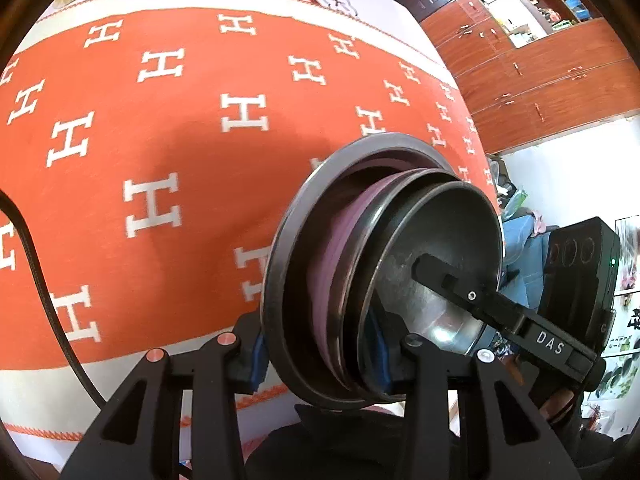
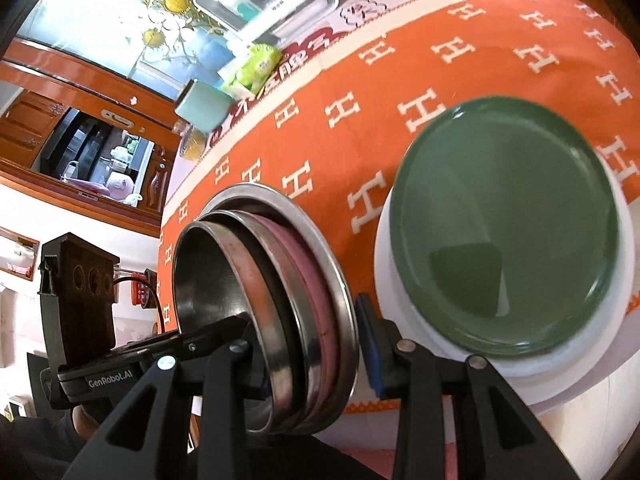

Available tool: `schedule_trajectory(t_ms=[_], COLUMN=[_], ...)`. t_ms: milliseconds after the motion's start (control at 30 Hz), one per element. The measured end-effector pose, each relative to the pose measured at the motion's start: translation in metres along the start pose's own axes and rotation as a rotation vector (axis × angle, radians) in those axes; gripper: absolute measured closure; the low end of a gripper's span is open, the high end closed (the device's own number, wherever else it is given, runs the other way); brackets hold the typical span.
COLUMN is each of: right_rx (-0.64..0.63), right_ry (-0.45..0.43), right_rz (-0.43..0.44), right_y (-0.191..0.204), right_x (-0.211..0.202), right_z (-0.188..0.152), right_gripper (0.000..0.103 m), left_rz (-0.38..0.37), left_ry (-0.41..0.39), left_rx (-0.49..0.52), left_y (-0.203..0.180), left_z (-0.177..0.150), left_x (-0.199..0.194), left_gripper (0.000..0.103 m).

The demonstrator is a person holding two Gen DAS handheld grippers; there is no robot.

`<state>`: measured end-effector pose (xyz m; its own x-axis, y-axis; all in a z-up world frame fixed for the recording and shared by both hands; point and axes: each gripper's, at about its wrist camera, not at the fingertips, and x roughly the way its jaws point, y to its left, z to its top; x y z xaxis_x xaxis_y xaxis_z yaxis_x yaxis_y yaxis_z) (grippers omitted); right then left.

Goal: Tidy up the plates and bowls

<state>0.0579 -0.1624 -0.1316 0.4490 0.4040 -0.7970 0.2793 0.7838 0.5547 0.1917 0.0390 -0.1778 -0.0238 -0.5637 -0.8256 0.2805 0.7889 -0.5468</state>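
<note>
Nested bowls (image 1: 384,264) are hanging clear of the orange-clothed surface (image 1: 160,140), both tongs pinching opposite rims: left tongs (image 1: 320,354), right tongs (image 2: 316,346). Green plate (image 2: 508,232) is lying just beyond the right tongs.

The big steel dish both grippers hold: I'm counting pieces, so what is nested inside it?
Inside the wide steel dish sit a purple plate, a dark-rimmed metal plate and a small steel bowl. Anything below these is covered.
</note>
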Motion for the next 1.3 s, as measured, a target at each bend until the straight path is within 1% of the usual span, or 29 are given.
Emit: schedule_trajectory(t_ms=[333, 567, 800, 1000, 1133, 1300], right_rx=[-0.077, -0.071, -0.046, -0.032, -0.074, -0.151], right_ry=[-0.077, -0.083, -0.043, 0.015, 0.07, 0.136], right_rz=[-0.051, -0.079, -0.094, -0.088, -0.086, -0.065], right_y=[-0.019, -0.042, -0.077, -0.106, -0.114, -0.118], right_x=[-0.036, -0.05, -0.055, -0.054, -0.047, -0.04], right_z=[0.005, 0.014, 0.03, 0.045, 0.055, 0.065], right_gripper=[0.069, 0.069, 0.069, 0.068, 0.067, 0.066], left_rz=[-0.039, -0.04, -0.027, -0.004, 0.015, 0.04], left_ry=[-0.031, -0.007, 0.032, 0.062, 0.07, 0.058], left_rx=[-0.007, -0.001, -0.014, -0.045, -0.082, -0.135], left_y=[-0.039, -0.068, -0.093, -0.11, -0.114, -0.114], left_z=[-0.006, -0.004, 0.005, 0.014, 0.017, 0.017], left_x=[0.01, 0.03, 0.059, 0.085, 0.096, 0.097], left_gripper=[0.065, 0.065, 0.065, 0.065, 0.065, 0.065])
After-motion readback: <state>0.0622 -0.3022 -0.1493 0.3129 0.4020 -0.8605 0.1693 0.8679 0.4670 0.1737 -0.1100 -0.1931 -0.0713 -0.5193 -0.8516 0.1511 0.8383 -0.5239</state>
